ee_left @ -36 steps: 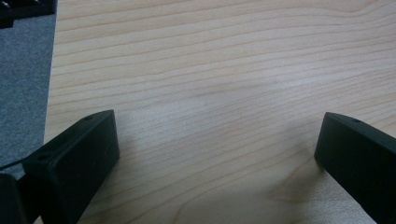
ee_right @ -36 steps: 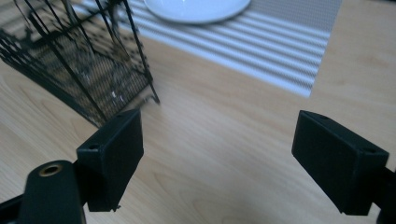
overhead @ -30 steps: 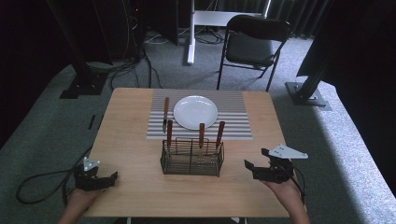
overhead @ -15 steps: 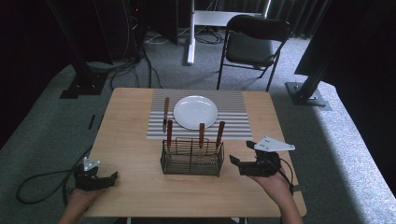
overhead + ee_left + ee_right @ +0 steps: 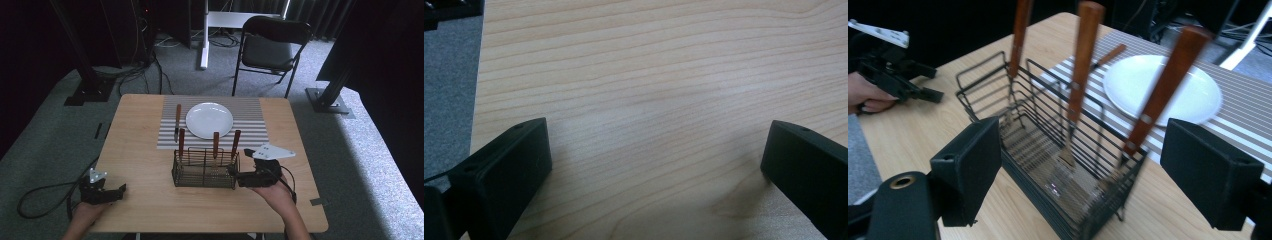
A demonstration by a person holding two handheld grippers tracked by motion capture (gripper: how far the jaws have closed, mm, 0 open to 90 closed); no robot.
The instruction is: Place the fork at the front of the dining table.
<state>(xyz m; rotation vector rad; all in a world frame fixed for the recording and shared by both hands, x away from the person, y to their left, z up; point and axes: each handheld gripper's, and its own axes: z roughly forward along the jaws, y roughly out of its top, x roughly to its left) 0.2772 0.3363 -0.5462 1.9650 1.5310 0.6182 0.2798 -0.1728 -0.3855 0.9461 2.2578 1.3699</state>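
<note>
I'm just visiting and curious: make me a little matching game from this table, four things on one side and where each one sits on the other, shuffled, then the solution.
Things:
1. plate
2. knife
3. wire basket
4. left gripper

Places:
A. near the table's front left corner, jaws apart
B. in the middle of the striped mat
C. flat on the mat, left of the plate
D. on bare wood in front of the mat, with three wooden handles standing in it

Pairs: 1-B, 2-C, 3-D, 4-A
</note>
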